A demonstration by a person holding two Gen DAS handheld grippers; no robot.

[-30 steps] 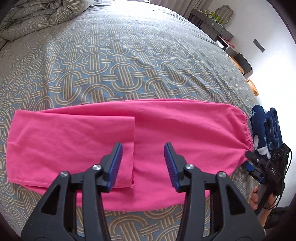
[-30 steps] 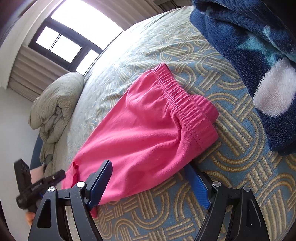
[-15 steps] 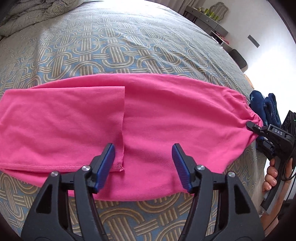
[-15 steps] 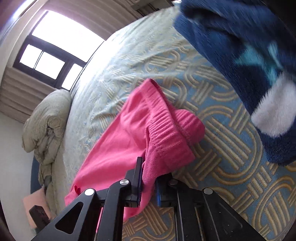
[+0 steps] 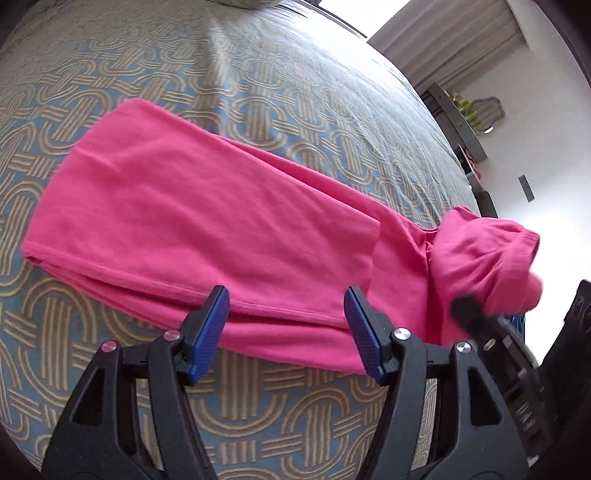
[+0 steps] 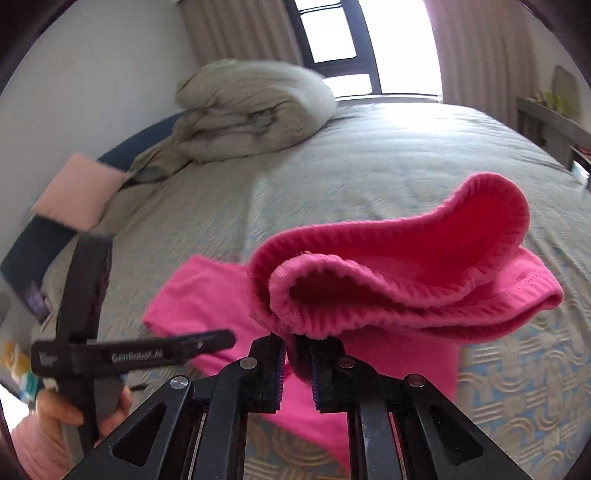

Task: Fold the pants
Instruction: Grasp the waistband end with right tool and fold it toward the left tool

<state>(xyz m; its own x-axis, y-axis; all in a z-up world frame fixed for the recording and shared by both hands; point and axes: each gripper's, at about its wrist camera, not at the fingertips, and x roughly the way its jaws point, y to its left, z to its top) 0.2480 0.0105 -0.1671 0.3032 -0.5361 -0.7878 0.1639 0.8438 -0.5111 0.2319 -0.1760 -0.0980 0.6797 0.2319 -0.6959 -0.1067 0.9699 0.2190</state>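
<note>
At the far left of the right wrist view a pale pink cushion leans at the bed's edge, and nearer, the person's left hand grips the handle of the left gripper. In its own view that gripper hovers at the near edge of the pink pants with its blue-padded fingers spread wide and nothing between them. The pants lie stretched across the patterned bedspread, legs folded flat to the left, running right toward the waist. A crumpled grey duvet sits at the far end of the bed below the window. To the right, the elastic waistband is lifted clear of the bedspread, bunched and curled open. The right gripper has its fingers drawn close together, pinching the waistband's lower edge. In the left wrist view the raised waist end droops over the right gripper's tip. A shelf stands against the far right wall.
</note>
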